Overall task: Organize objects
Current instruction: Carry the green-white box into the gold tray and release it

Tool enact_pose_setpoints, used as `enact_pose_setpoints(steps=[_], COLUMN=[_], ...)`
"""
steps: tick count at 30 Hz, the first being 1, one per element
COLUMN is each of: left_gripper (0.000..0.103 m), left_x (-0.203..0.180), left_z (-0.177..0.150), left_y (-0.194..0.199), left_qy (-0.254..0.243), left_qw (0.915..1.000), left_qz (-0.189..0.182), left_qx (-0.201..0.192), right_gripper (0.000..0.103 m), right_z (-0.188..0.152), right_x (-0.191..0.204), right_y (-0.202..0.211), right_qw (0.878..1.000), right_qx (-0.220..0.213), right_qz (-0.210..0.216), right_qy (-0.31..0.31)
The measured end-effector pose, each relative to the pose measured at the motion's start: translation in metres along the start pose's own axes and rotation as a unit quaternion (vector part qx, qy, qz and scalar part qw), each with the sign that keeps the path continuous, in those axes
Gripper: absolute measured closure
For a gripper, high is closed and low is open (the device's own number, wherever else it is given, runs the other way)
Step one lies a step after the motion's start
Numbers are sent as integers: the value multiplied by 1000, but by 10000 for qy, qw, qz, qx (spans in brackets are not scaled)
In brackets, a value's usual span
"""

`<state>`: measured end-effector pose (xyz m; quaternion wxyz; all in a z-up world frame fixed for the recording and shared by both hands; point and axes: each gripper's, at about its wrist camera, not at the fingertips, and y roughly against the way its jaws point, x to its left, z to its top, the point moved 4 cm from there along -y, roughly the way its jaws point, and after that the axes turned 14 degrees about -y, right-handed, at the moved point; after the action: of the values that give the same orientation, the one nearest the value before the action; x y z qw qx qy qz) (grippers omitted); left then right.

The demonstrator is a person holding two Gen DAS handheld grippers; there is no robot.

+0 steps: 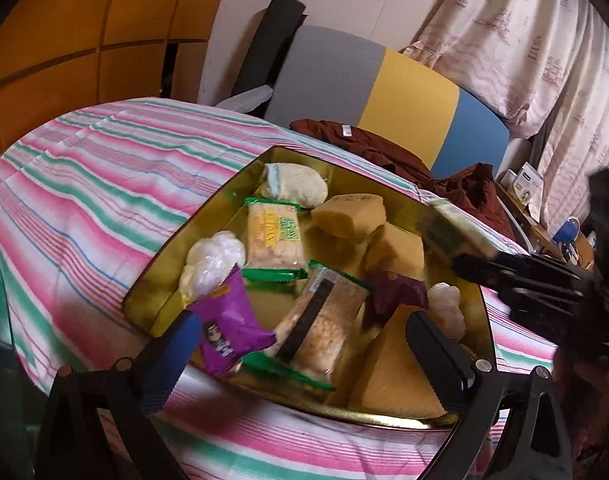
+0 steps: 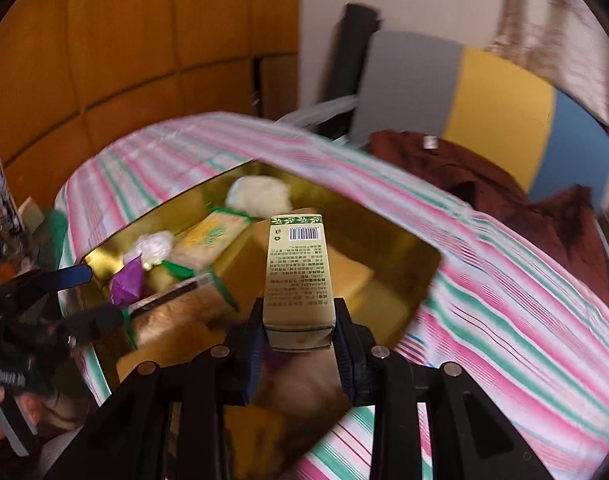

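A gold tin tray [image 1: 404, 404] lies on the striped bedspread and holds snack packets, yellow sponges, white puffs and a purple packet [image 1: 228, 328]. My left gripper [image 1: 304, 344] is open and empty, its fingers low over the tray's near edge. My right gripper [image 2: 298, 332] is shut on a small beige box with a barcode [image 2: 296, 272], held above the tray [image 2: 420, 264]. In the left wrist view that box [image 1: 456, 232] hangs over the tray's right side.
The pink, green and white striped bedspread [image 1: 84, 184] covers the surface. A dark red garment [image 1: 464, 184] lies behind the tray. A grey, yellow and blue headboard [image 1: 384, 84], curtains and a wooden wardrobe stand at the back.
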<state>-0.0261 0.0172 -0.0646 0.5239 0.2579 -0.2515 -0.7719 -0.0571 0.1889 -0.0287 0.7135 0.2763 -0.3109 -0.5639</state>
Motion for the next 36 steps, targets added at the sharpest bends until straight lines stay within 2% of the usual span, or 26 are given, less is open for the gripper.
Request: enact_pose_setpoints(steps=[8, 15, 20, 24, 29, 36], left_gripper=[0, 0, 0, 0, 0, 0], left_x=[13, 19, 20, 19, 18, 15], left_z=[3, 4, 2, 2, 1, 1], left_y=[6, 9, 7, 7, 7, 6], left_qy=[184, 291, 328, 325, 352, 423], left_qw=[9998, 9995, 9994, 9994, 9993, 9990], left_qz=[84, 117, 114, 130, 124, 125], left_qx=[-24, -19, 25, 19, 53, 120], right_gripper=[73, 73, 69, 63, 62, 61], right_z=[17, 24, 25, 24, 23, 16], right_x=[30, 40, 40, 42, 41, 23], right_y=[-52, -78, -86, -76, -50, -19], right_qw=[9962, 9935, 9940, 9931, 9965, 9961], right_qx=[804, 1041, 1016, 1090, 746, 525], right_qz=[178, 146, -71, 416, 339, 378], right_qy=[291, 437, 409, 133, 146, -597])
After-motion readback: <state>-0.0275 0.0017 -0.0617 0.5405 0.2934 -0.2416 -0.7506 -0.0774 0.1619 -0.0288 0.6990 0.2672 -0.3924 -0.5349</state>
